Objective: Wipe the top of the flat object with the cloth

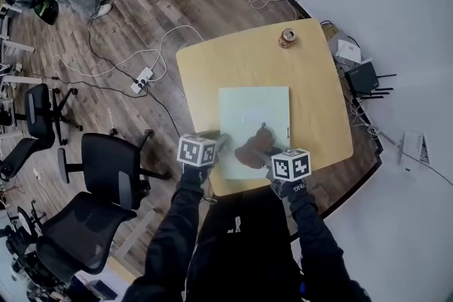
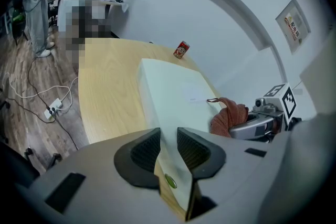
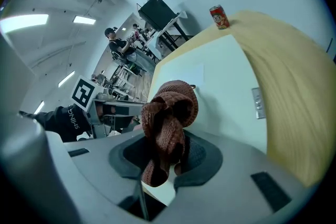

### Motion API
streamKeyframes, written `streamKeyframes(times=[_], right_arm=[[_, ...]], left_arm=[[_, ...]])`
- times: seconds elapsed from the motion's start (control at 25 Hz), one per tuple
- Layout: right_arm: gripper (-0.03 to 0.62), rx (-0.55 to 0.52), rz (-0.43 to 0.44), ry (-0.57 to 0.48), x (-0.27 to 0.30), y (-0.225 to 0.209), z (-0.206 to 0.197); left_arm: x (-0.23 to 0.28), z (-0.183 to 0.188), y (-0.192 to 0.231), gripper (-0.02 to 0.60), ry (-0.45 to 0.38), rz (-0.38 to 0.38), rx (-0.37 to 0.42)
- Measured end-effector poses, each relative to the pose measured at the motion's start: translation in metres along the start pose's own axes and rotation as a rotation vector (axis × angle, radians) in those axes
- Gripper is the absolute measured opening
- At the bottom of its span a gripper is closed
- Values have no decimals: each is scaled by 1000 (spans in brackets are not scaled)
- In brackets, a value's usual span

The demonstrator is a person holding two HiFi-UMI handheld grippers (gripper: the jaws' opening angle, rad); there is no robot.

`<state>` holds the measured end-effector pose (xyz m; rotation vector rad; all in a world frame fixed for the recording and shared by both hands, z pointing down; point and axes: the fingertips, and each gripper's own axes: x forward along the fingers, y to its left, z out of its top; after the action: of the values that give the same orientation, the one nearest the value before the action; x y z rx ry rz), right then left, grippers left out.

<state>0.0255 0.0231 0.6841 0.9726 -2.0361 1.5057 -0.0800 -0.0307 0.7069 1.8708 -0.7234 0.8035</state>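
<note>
A pale, flat board (image 1: pixel 255 120) lies on the wooden table (image 1: pixel 318 102). My left gripper (image 1: pixel 216 146) is shut on the board's near left edge, and the left gripper view has that edge (image 2: pixel 173 86) running between the jaws (image 2: pixel 168 140). A brown knitted cloth (image 1: pixel 253 148) rests bunched on the board's near part. My right gripper (image 1: pixel 273 162) is shut on the cloth. In the right gripper view the cloth (image 3: pixel 170 110) rises out of the jaws (image 3: pixel 167 153) over the board (image 3: pixel 220 81). The cloth (image 2: pixel 229 116) and the right gripper (image 2: pixel 262 124) also show in the left gripper view.
A red drink can (image 1: pixel 287 37) stands near the table's far edge. Black office chairs (image 1: pixel 106 173) stand to the left. Cables and a power strip (image 1: pixel 141 79) lie on the wooden floor. A router (image 1: pixel 362 78) and boxes sit by the wall at right.
</note>
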Motion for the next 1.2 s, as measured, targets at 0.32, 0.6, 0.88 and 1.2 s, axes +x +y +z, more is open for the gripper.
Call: streamKeyframes(times=[0.32,0.6,0.88,1.2], right_arm=[[135,42,-88,-35,-39,-42,-6],[135,70,-138,-69,-66,-67,-12],[133,153,-34,-213,-98,-37,9],[133,118,201,-135,-45,60,-7]], left_arm=[[0,-2,0,120,2,1,0],[0,-3,-1,118,-1,2,-15],[2,-1,-2,118,2,2,-12],[2,-2,-3,118,0,-10,-10]])
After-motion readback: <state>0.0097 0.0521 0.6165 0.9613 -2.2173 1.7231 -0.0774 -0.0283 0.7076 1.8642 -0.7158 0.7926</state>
